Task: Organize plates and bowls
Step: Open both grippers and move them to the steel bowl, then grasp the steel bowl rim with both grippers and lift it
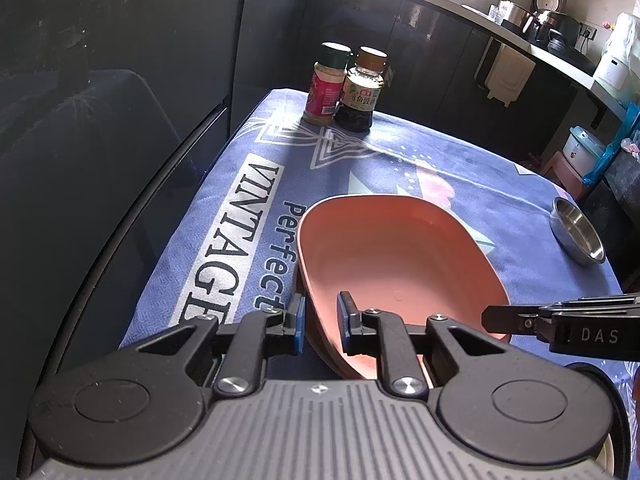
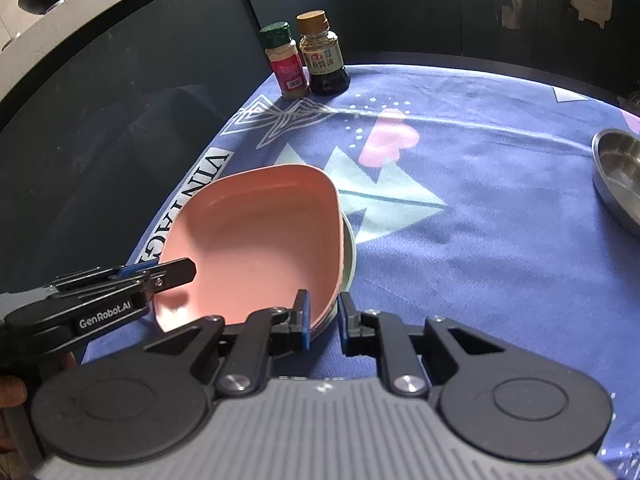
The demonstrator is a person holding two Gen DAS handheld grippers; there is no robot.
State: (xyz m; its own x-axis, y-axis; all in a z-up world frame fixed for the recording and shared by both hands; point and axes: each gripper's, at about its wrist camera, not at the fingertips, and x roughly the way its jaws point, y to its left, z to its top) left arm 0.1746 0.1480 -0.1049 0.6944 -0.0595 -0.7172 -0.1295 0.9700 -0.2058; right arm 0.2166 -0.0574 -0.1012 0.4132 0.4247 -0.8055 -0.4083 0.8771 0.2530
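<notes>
A low table is sitting in a dim kitchen, covered by a blue-violet cloth [image 2: 480, 240] printed with white triangles, pink shapes and the word "VINTAGE". Dark cabinet fronts [image 1: 120, 120] are running along behind it. In the left wrist view a pale counter [image 1: 560, 60] is curving off to the far right, carrying a rice cooker and other appliances too small to make out clearly. At the table's far edge a green-capped spice jar [image 1: 325, 84] and a brown-capped sauce bottle [image 1: 362, 90] are standing just beside each other.

A steel bowl [image 2: 618, 180] is lying near the cloth's right edge, partly cut off by the frame in the right wrist view. Under the pink plate a pale green rim [image 2: 351, 256] is peeking out; how many dishes are stacked there is hard to tell. A bit of a hand is showing at the lower left edge of the right wrist view, mostly out of frame.

The pink plate [image 1: 392, 256] is a shallow, rounded-square dish with a raised rim, matte and plain, sitting on the cloth's left half, near the front edge.

The left gripper [image 1: 322, 322] is pinching the plate's near left rim, its blue-padded fingers almost closed, one inside the rim and one outside. The right gripper [image 2: 324, 320] is gripping the stack's near right edge the same way, fingers nearly together.
</notes>
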